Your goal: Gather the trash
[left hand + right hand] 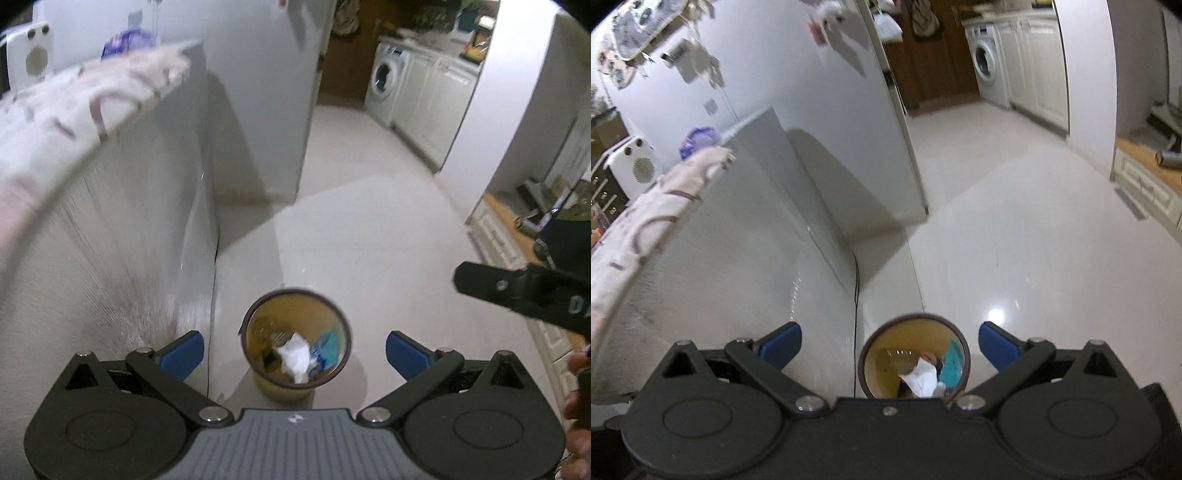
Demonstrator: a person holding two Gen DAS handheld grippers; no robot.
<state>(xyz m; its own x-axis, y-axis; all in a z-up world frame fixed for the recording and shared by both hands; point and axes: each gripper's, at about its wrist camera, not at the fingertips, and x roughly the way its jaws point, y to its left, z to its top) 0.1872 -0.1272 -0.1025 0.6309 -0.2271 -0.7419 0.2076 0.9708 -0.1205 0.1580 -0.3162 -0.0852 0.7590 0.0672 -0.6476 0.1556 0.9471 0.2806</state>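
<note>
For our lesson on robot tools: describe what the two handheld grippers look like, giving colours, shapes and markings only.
The left gripper and the right gripper match: black bodies with round discs on each side, angled black linkage arms joined by silver rivets, and blue fingers. The left has a grey ribbed centre plate with a small logo; the right's centre is plain black. The right gripper's side shows white lettering, unreadable.
</note>
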